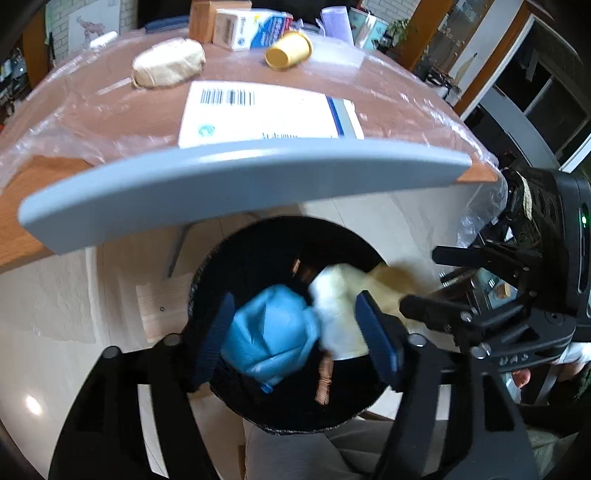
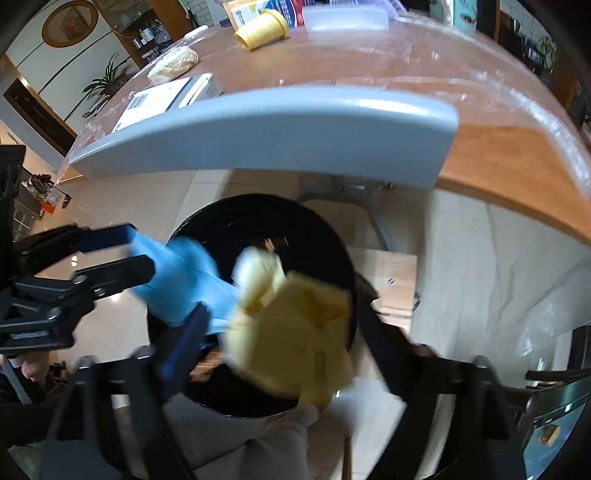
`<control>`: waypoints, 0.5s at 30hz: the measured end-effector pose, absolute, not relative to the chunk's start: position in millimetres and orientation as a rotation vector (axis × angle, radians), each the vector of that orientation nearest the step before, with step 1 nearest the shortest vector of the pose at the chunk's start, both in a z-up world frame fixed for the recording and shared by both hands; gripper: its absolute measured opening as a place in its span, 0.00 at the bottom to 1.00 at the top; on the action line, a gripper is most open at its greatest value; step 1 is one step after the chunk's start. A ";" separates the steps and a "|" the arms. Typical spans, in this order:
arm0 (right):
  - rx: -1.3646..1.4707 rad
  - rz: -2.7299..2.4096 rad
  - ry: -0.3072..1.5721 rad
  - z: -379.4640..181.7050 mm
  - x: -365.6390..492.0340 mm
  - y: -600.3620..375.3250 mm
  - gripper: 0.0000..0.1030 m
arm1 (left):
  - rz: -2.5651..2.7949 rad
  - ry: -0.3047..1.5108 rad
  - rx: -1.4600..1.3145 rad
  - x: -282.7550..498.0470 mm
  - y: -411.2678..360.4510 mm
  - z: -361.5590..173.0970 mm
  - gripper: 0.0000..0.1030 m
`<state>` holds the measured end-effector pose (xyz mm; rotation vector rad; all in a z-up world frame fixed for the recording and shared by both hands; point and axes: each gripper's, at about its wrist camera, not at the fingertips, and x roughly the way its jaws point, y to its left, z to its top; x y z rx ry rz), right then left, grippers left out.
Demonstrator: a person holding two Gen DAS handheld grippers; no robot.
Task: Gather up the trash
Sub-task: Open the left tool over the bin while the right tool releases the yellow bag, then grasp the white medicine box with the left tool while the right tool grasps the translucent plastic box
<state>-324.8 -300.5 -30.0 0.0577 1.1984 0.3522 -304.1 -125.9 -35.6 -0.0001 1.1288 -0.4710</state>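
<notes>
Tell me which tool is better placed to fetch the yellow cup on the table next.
Probably right: both tools, left and right, hover open over the bin as their trash drops, but the tipped yellow cup lies toward the right tool's side.

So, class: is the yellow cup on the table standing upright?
No. In the left wrist view the yellow cup lies on its side on the table, its base facing the camera.
</notes>
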 end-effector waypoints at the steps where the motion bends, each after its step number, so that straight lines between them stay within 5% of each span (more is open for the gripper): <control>1: 0.056 0.351 1.197 -29.7 -325.9 -301.6 0.84 | -0.469 1.132 0.003 -303.3 -126.0 -35.2 0.68; 15: -0.009 0.274 1.010 42.4 -348.9 -333.5 0.88 | -0.437 1.033 0.026 -324.6 -115.4 16.0 0.73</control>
